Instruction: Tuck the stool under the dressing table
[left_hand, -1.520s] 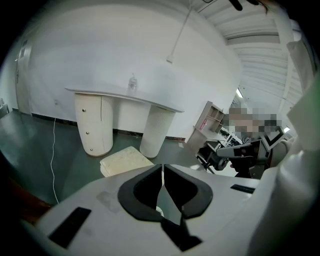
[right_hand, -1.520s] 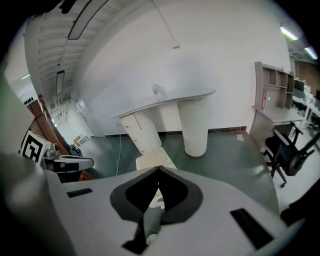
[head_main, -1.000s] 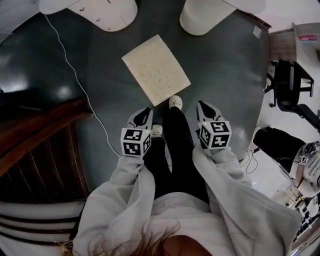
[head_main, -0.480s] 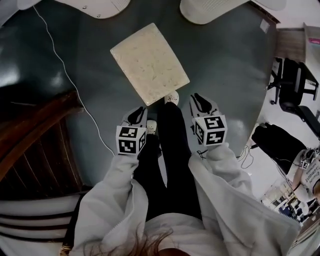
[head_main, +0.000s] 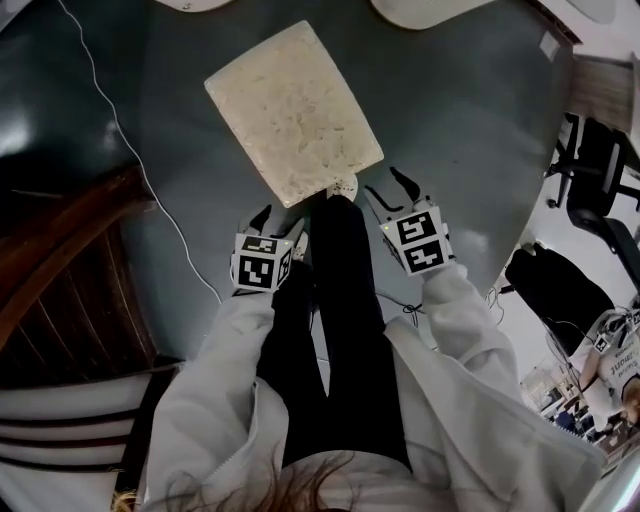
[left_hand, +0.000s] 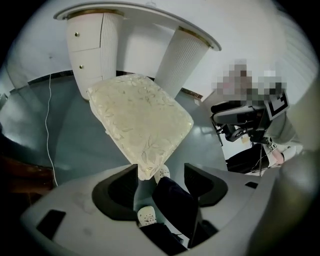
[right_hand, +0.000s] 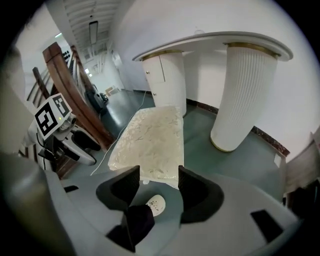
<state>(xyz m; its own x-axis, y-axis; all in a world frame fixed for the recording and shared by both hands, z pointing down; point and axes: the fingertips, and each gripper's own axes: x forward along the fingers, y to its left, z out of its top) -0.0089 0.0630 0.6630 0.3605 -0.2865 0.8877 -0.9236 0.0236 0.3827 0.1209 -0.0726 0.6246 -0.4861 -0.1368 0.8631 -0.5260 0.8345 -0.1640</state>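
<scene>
The stool (head_main: 293, 108) has a cream patterned rectangular cushion and stands on the dark floor just ahead of my feet. It also shows in the left gripper view (left_hand: 140, 120) and the right gripper view (right_hand: 150, 142). The white dressing table (left_hand: 135, 15) with fluted pedestals (right_hand: 242, 95) stands beyond it. My left gripper (head_main: 281, 222) hovers at the stool's near left corner. The right gripper (head_main: 388, 186) is at its near right corner. Both have just been opening their jaws and stand open; the cushion's near edge shows beyond the jaws, untouched.
A white cable (head_main: 130, 150) trails over the floor at the left. Dark wooden rails (head_main: 70, 270) stand at the left. An office chair (head_main: 600, 170) and a dark bag (head_main: 560, 290) are at the right. My legs and white shoes (left_hand: 147, 216) are below the grippers.
Both grippers have dropped toward the stool's near edge, and their jaws went from shut to open. The stool looks nearer and larger in the head view.
</scene>
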